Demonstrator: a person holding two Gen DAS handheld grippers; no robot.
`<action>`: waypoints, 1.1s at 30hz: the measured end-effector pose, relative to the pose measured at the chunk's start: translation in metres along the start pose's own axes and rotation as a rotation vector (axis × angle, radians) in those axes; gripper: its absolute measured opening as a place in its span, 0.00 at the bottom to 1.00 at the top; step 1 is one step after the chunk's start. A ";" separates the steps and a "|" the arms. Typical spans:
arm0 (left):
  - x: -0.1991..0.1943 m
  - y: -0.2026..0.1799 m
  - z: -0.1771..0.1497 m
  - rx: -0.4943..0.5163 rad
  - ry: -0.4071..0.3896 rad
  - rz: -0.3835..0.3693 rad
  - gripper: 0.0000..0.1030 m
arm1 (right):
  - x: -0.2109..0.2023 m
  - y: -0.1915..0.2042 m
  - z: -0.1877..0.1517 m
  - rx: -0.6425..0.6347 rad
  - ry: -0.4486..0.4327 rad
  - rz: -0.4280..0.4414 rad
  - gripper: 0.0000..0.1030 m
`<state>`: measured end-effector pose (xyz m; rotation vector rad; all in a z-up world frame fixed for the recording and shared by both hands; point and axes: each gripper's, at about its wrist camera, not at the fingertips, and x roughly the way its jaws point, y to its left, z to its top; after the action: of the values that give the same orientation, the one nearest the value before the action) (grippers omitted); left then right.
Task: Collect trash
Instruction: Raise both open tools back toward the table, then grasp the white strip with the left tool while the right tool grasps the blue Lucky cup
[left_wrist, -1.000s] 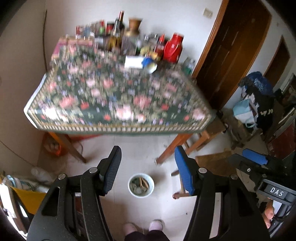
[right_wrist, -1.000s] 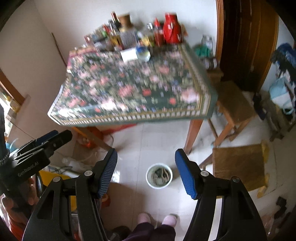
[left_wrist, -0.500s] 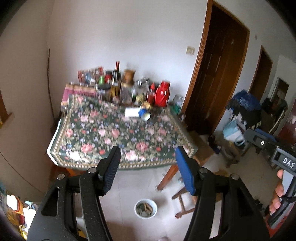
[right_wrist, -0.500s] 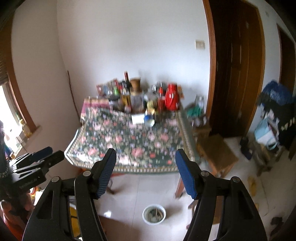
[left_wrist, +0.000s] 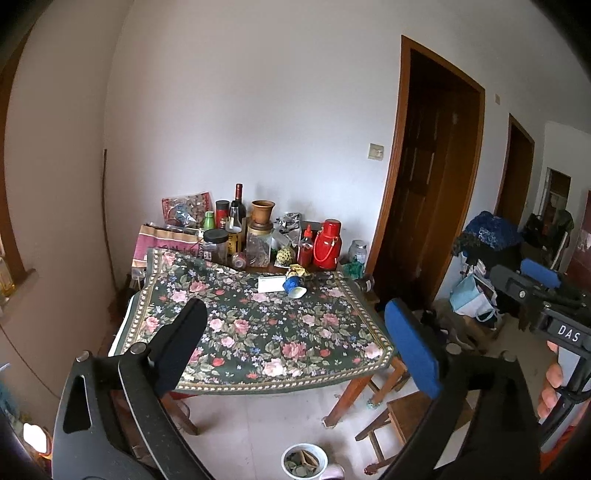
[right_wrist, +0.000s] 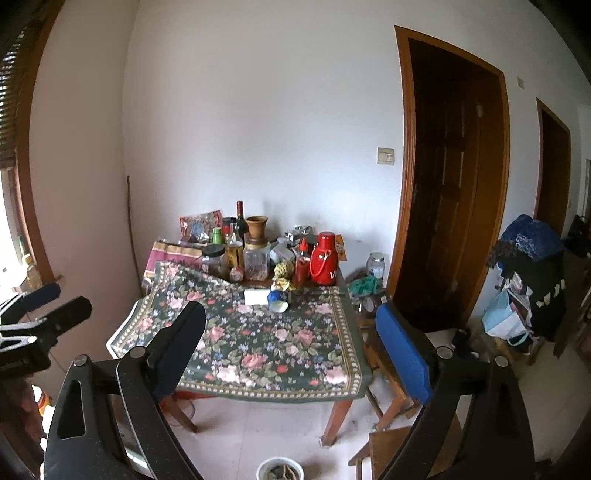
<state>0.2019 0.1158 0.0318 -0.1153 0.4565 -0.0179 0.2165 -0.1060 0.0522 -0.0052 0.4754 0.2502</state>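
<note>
A table under a dark floral cloth (left_wrist: 258, 332) stands ahead. Near its far side lie a tipped blue cup (left_wrist: 292, 283), a white box (left_wrist: 271, 284) and a crumpled yellow wrapper (left_wrist: 299, 270); the right wrist view shows the same cup (right_wrist: 277, 296) and box (right_wrist: 256, 296). A white bin (left_wrist: 303, 459) with scraps in it sits on the floor below. My left gripper (left_wrist: 293, 314) and right gripper (right_wrist: 290, 310) hang in the air short of the table. Both sets of jaws are opening wide, with nothing between them.
Bottles, jars and a red thermos (left_wrist: 327, 243) crowd the table's back edge against the wall. A wooden stool (left_wrist: 406, 413) stands by the table's right front leg. Dark wooden doors (left_wrist: 424, 184) and bags (left_wrist: 476, 299) fill the right side.
Both views have swung up from the floor and the bin to look across the table. Both grippers' jaws stand wider than before.
</note>
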 end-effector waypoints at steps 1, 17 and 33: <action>0.007 0.000 0.002 -0.001 -0.001 0.000 0.95 | 0.009 -0.002 0.003 -0.005 -0.015 -0.007 0.96; 0.164 -0.013 0.066 -0.070 -0.015 0.157 0.99 | 0.139 -0.045 0.062 -0.105 -0.018 0.112 1.00; 0.293 0.030 0.083 -0.094 0.110 0.242 0.99 | 0.295 -0.061 0.073 0.007 0.240 0.217 1.00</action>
<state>0.5009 0.1417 -0.0262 -0.1508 0.5786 0.2361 0.5174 -0.0904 -0.0198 0.0238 0.7171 0.4641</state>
